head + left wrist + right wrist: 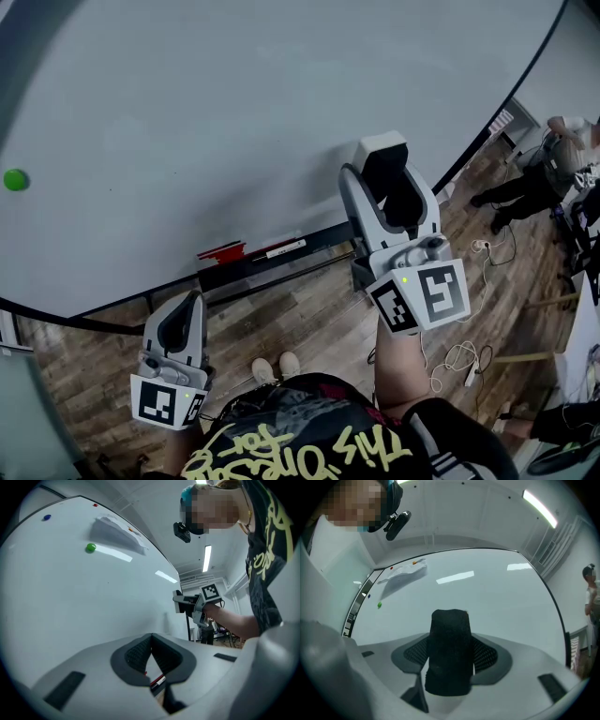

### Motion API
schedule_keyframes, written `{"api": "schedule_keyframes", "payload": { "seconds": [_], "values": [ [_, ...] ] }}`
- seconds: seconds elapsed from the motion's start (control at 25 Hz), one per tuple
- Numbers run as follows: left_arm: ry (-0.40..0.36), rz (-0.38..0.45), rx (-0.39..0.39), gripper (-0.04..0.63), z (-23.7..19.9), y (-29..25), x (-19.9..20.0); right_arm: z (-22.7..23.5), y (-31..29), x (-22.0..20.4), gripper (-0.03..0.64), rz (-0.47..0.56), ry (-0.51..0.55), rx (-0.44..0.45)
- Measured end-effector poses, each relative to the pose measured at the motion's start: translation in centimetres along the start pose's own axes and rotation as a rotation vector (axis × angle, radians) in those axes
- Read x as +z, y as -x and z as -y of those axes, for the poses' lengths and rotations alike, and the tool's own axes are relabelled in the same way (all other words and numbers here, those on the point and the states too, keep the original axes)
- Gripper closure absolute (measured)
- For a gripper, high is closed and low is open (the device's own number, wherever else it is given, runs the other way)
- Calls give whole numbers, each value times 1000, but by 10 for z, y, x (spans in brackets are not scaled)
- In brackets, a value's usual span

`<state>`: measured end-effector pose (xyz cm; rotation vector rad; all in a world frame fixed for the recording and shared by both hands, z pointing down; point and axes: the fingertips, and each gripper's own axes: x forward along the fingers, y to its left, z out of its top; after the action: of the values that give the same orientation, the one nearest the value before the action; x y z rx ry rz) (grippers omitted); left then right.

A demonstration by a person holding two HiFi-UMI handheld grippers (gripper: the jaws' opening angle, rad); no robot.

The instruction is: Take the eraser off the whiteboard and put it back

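Black eraser (449,651): clamped in right gripper (389,192), near whiteboard (234,112).
Left gripper (151,639): jaws pressed together, empty.
Shirt (309,441): yellow script, unreadable.

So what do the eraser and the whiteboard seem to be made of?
Eraser: black felt-like pad, matte, finely nubbly; the head view shows a smooth white back, probably plastic. Whiteboard: smooth glossy white sheet that mirrors the ceiling lights; coated steel or melamine, cannot tell.

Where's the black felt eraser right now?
The black felt eraser is clamped in the right gripper, held up before the white whiteboard, right of centre in the head view.
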<state>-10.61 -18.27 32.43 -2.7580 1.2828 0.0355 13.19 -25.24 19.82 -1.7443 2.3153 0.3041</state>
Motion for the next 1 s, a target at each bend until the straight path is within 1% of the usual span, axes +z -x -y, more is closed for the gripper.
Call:
{"api": "schedule_keyframes", "payload": {
  "seconds": [0.16, 0.32, 0.44, 0.6, 0.8, 1.0],
  "values": [
    [25, -11, -5, 588, 4, -3, -2, 5, 7, 5, 359, -2, 4, -20],
    [9, 9, -21, 588, 6, -5, 1, 9, 14, 2, 359, 3, -12, -26],
    [27, -5, -26, 588, 9, -7, 0, 9, 16, 7, 359, -14, 22, -34],
    [-13, 21, -47, 588, 12, -10, 6, 13, 22, 11, 359, -16, 21, -42],
    [-7, 5, -60, 588, 14, -13, 4, 15, 28, 12, 359, -18, 20, -52],
    [-9, 8, -73, 588, 16, -15, 3, 19, 34, 13, 359, -18, 16, -63]
  ]
}}
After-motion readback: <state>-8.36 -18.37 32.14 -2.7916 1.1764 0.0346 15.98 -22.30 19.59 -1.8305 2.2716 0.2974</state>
